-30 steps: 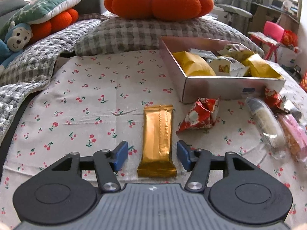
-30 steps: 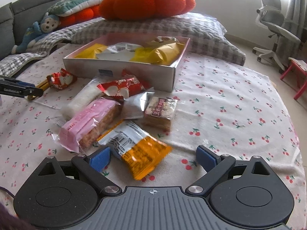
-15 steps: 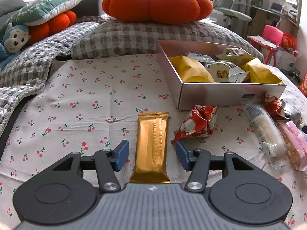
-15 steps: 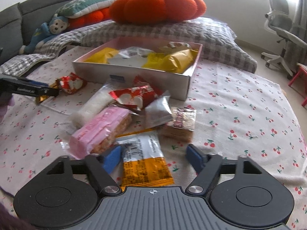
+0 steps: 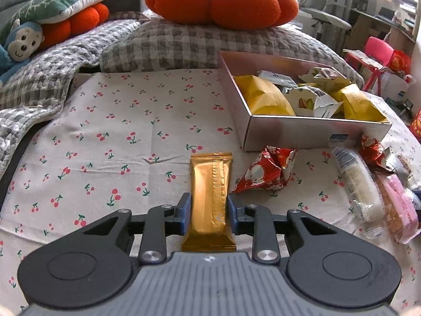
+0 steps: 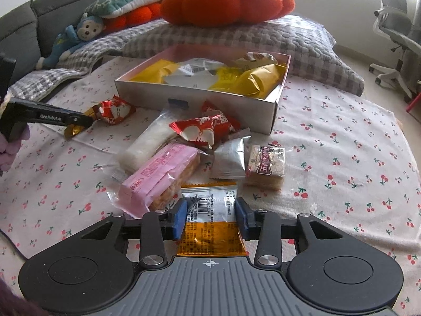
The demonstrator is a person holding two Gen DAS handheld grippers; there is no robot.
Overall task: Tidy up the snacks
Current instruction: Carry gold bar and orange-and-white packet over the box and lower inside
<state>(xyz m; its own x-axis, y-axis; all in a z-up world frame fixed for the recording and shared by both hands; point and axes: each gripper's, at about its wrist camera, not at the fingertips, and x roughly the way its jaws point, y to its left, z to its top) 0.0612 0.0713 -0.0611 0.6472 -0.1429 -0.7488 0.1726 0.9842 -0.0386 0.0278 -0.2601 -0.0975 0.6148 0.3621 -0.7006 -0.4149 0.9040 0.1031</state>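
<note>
Our left gripper point(image 5: 208, 213) has its blue pads pressed against both long edges of one gold bar point(image 5: 210, 200), which lies flat on the cherry-print cloth point(image 5: 118, 131) just left of one red twisted packet point(image 5: 265, 173). Right of that we count one white roll point(image 6: 150, 139), one pink wafer pack point(image 6: 160, 173), one red-and-white packet point(image 6: 205, 129), one silver sachet point(image 6: 230, 158) and one square cake point(image 6: 265, 164), heaped close together near the open box point(image 6: 210, 100). The box holds several yellow and white packets; we cannot count them surely. Our right gripper point(image 6: 210, 218) is closed on one orange-and-silver packet point(image 6: 210, 226), at the near end of the heap. Far behind lie a checked quilt point(image 5: 184, 42), one orange pumpkin cushion point(image 5: 221, 0) and one blue monkey toy point(image 5: 18, 44). An office chair point(image 6: 394, 34) stands far right.
</note>
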